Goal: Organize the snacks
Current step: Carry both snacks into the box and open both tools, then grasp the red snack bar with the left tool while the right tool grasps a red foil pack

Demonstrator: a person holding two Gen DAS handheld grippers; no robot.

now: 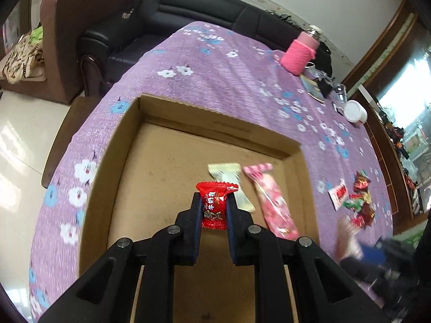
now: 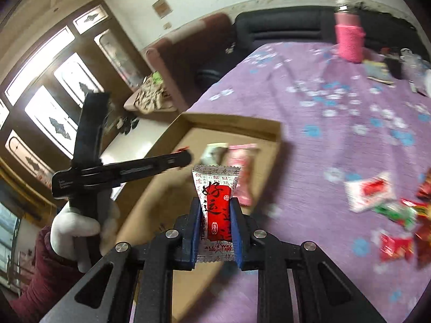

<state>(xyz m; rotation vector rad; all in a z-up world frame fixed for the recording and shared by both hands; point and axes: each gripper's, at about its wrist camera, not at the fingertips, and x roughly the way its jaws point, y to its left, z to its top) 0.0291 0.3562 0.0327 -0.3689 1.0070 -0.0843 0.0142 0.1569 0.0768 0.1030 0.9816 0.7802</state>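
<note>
My left gripper (image 1: pixel 213 197) is shut on a red candy (image 1: pixel 214 206) and hangs over the open cardboard box (image 1: pixel 204 113). A cream wrapper (image 1: pixel 231 185) and a pink packet (image 1: pixel 272 202) lie on the box floor just beyond it. My right gripper (image 2: pixel 215 202) is shut on a white-and-red candy (image 2: pixel 215 210), above the box's near right corner. The box (image 2: pixel 229 123) with the cream wrapper (image 2: pixel 212 152) and the pink packet (image 2: pixel 241 167) shows ahead. A white-gloved hand (image 2: pixel 72 228) holds the left gripper (image 2: pixel 183 157) at the left of the right wrist view.
Several loose candies (image 1: pixel 355 199) lie on the purple flowered cloth (image 1: pixel 215 62) right of the box, seen blurred (image 2: pixel 388 204) in the right wrist view. A pink-sleeved bottle (image 1: pixel 299 53), a white cup (image 1: pixel 355 111) and small items stand at the far edge. A black sofa (image 1: pixel 188 8) lies beyond.
</note>
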